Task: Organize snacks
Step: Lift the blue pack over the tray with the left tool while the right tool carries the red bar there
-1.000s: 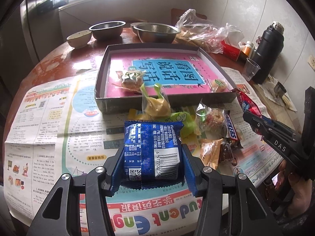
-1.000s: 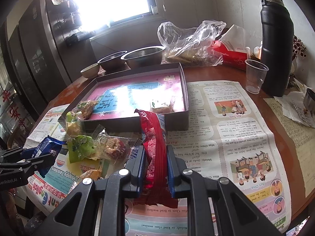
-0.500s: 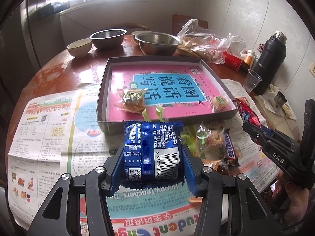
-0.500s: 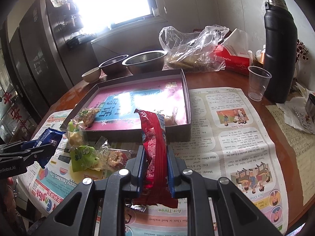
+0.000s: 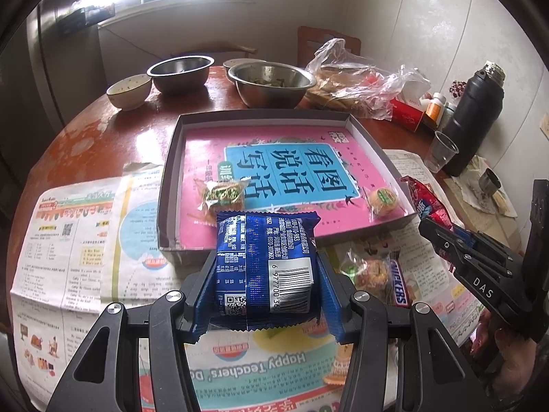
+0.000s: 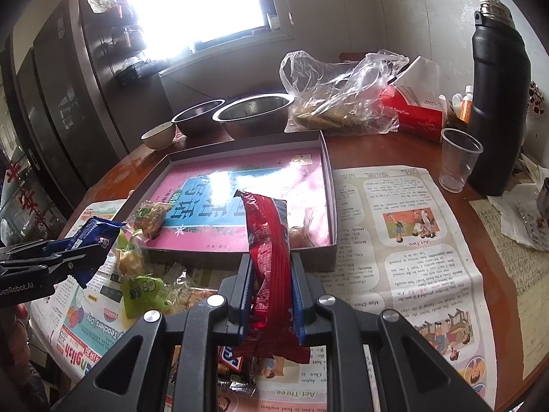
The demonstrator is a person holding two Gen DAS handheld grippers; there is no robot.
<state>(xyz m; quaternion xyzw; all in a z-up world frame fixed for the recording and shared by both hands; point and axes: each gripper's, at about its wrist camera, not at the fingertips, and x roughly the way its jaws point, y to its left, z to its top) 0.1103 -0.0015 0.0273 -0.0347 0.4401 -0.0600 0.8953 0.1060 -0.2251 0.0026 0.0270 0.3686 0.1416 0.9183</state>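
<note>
My left gripper (image 5: 266, 267) is shut on a blue snack packet (image 5: 264, 264) and holds it above the near edge of the grey box lid (image 5: 171, 178) with its pink and blue lining. My right gripper (image 6: 269, 281) is shut on a red snack packet (image 6: 269, 240), held upright just before the box's near wall (image 6: 331, 199). Two wrapped snacks (image 5: 223, 194) lie inside the box. Loose snacks, among them a Snickers bar (image 5: 398, 283) and a green packet (image 6: 140, 290), lie on the newspaper in front of the box. The right gripper with the red packet (image 5: 425, 206) shows in the left wrist view.
Steel bowls (image 5: 271, 82) and a small ceramic bowl (image 5: 128, 91) stand behind the box. A plastic bag (image 6: 343, 92), a red tissue box (image 6: 411, 116), a plastic cup (image 6: 458, 159) and a tall black flask (image 6: 497, 99) stand at the back right. Newspaper (image 6: 405, 226) covers the round table.
Both grippers have risen and moved forward toward the box, each still holding its packet. The blue packet now overlaps the box's near edge.
</note>
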